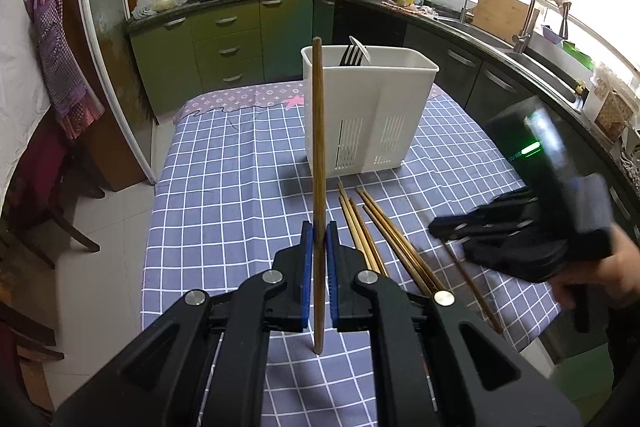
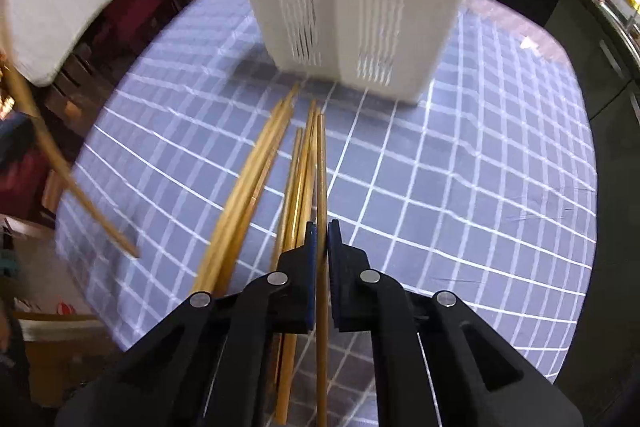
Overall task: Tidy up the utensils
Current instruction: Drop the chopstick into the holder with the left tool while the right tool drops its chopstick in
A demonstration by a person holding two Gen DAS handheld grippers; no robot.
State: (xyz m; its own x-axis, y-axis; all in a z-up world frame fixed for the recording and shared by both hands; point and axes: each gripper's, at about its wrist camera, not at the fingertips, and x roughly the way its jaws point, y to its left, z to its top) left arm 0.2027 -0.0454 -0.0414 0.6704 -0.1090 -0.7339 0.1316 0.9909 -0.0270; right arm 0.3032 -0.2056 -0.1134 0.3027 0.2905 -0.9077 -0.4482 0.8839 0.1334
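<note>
The left gripper pinches a chopstick upright before the caddy. The right gripper, blurred, seemingly clamps another chopstick from the pile nearby.

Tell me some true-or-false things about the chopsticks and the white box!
1. The left gripper holds one chopstick. True.
2. The white box is lying on its side. False: it stands upright on the checked cloth.
3. A fork sticks out of the white box. True.
4. All the chopsticks are already in the box. False: several loose chopsticks still lie on the cloth.
5. The right gripper is wide open. False: it is shut on a chopstick.
</note>
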